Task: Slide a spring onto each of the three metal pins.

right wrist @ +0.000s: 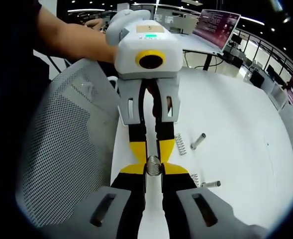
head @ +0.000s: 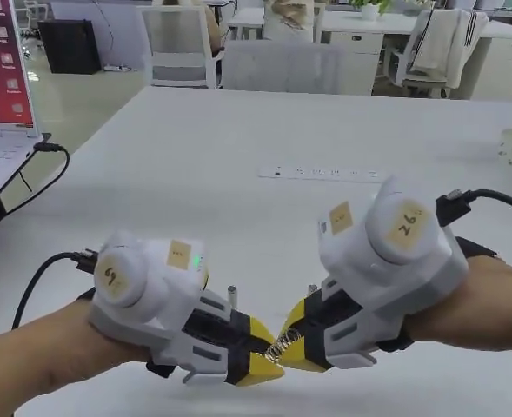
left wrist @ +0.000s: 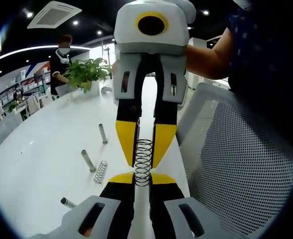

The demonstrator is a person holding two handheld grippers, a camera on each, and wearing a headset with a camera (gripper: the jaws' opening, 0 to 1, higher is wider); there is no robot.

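Bright, even indoor light washes the white matte tabletop [head: 238, 148] in the head view, leaving only faint, soft shadows. In the gripper views round recessed ceiling lights [left wrist: 75, 22] glare slightly, fisheye bending warps the edges, the coiled steel spring [left wrist: 143, 162] is sharp, the background soft

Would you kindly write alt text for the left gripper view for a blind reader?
A coil spring is pinched between two pairs of yellow-tipped tongs meeting tip to tip, the left gripper from below, the right gripper from above. Beside them, three metal pins and a loose spring sit on a white table.
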